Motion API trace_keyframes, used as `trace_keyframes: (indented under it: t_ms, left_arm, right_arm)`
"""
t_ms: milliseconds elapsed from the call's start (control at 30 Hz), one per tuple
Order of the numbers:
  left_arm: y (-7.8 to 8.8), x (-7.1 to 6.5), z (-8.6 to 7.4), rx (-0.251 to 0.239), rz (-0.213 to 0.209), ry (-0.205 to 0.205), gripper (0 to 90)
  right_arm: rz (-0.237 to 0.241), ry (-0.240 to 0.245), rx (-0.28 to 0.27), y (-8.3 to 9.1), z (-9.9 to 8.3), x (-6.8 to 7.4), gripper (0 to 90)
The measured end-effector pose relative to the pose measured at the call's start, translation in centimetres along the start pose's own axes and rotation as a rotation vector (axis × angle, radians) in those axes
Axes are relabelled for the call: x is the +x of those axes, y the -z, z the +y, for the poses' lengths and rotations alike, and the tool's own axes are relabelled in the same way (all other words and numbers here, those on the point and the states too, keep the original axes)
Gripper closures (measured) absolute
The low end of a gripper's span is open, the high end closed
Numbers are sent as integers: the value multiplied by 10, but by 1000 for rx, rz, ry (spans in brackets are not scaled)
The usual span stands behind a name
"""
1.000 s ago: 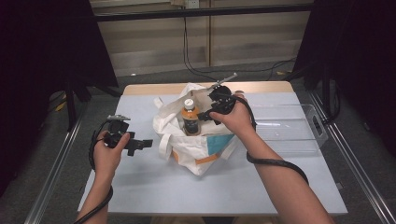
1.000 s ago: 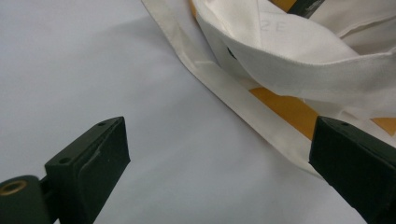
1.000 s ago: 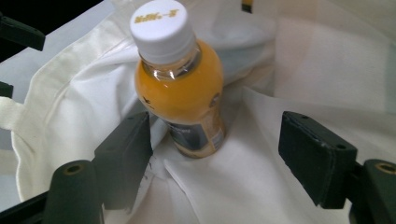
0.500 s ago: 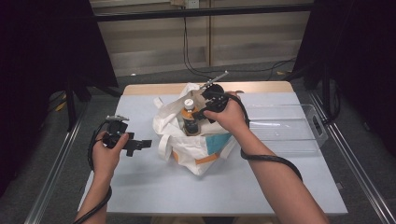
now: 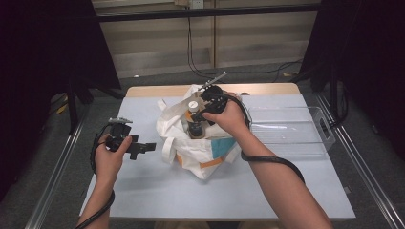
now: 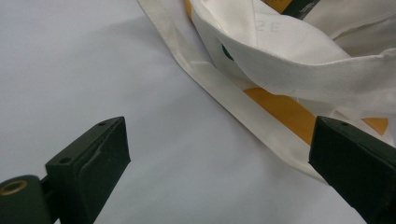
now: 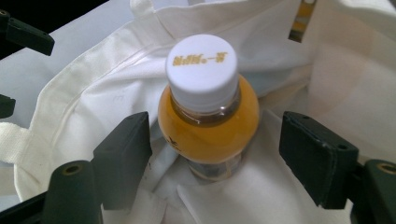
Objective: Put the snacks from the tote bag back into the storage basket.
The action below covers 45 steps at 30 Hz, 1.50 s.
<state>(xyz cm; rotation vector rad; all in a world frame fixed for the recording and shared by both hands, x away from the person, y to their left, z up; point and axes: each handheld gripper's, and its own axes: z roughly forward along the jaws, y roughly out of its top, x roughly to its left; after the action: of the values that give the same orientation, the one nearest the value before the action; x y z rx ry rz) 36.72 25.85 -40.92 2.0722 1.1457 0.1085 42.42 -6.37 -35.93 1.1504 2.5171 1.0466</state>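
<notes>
From the high view, the right gripper (image 5: 199, 114) is down in the mouth of the white cloth bag (image 5: 200, 148) mid-table, while the left gripper (image 5: 143, 148) sits off to the side, jaws spread over bare tabletop. In the left gripper view it's soft cotton and a flat strap. The right gripper view shows the orange juice bottle (image 7: 208, 123), smooth plastic with a white cap, between spread jaws, probably not touched yet. I'd center on the shoulder and squeeze below the cap, keeping fabric out.

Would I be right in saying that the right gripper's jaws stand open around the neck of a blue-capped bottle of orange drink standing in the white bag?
Not quite: the bottle has a white cap, as the right gripper view shows. The right gripper does stand open around it, inside the white bag.
</notes>
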Motion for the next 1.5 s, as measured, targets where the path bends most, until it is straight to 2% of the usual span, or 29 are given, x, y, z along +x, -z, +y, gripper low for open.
trace_keyframes:
  t_ms: [100,167,233,267,433,633,867,1033,1500]
  left_arm:
    - [-1,0,0,1,-12,8,49]
    - [-2,0,-1,-1,0,3,49]
    - [-2,0,-1,-3,-8,9,49]
    - [-1,1,-1,3,-12,-2,49]
    - [0,1,0,-1,-8,1,49]
    - [-1,0,1,-2,-18,-5,49]
    - [-2,4,-1,-4,-18,6,51]
    - [-1,4,-1,-5,-26,5,52]
    - [2,5,-1,-11,-28,6,52]
  right_arm:
    - [-2,1,9,-4,2,3,242]
    - [-2,1,9,-7,2,3,234]
    - [-4,-1,14,-10,3,4,223]
    - [-4,-4,12,-11,3,4,223]
    - [-5,-5,23,-18,5,4,216]
    - [-7,-4,27,-23,5,3,215]
    - [-7,-6,27,-28,6,4,214]
    - [-12,-22,37,-33,5,4,214]
    - [-16,-14,53,-43,6,6,235]
